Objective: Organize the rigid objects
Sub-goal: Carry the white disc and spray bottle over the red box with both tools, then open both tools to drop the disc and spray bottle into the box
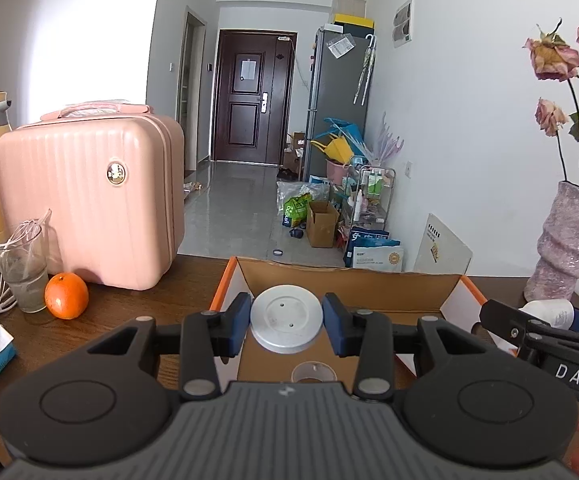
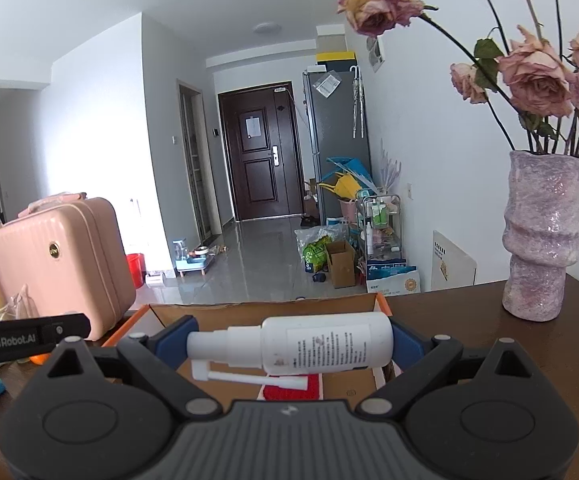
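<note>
left tool [image 1: 286, 330] clamped on a round silver metal disc [image 1: 286, 318], blue pads on either side of its rim, held over the open cardboard box [image 1: 349, 280] on the dark wood counter [image 1: 129, 308]. right tool [image 2: 289, 344] grips a white spray bottle [image 2: 309, 346] lying sideways between its pads, nozzle to the left, also above the box. pink case [image 1: 89, 200], orange [image 1: 66, 295] and a glass [image 1: 21, 268] at the left; vase of dried roses [image 2: 541, 236] at the right.
</note>
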A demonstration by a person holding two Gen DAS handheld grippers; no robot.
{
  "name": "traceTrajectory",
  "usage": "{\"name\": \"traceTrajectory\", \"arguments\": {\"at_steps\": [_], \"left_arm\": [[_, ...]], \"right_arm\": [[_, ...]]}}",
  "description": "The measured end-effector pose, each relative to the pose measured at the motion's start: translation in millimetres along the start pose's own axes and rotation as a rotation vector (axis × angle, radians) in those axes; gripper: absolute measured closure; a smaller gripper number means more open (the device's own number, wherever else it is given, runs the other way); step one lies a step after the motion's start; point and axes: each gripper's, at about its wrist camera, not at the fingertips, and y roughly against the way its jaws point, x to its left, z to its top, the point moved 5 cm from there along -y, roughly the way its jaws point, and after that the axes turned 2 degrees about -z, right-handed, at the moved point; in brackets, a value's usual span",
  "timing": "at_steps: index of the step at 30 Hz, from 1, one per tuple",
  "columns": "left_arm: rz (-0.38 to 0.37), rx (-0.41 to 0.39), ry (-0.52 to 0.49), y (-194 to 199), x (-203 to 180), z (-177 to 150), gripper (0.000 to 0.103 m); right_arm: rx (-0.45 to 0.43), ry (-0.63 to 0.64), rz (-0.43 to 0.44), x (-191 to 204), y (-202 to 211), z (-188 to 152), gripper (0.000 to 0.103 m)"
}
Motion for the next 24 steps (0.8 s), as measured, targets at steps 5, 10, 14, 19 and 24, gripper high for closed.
{"name": "traceTrajectory", "arguments": {"at_steps": [5,10,14,19,24], "left_arm": [[0.012,0.009,-0.009,-12,0,1,0.063],[0.024,0.02,-0.016,-22,1,1,0.063],[0.03,0.034,-0.021,-31,2,0,0.063],[0.04,0.046,-0.031,-41,2,-1,0.063],[0.052,0.074,-0.043,-53,3,-5,0.063]], "right_arm": [[0.01,0.012,-0.004,1,-10,0,0.005],[0.025,0.021,-0.01,2,-18,-2,0.005],[0.041,0.031,-0.016,2,-27,-3,0.005],[0.057,0.042,-0.021,4,-36,-5,0.005],[0.081,0.057,-0.029,5,-45,-8,0.005]]}}
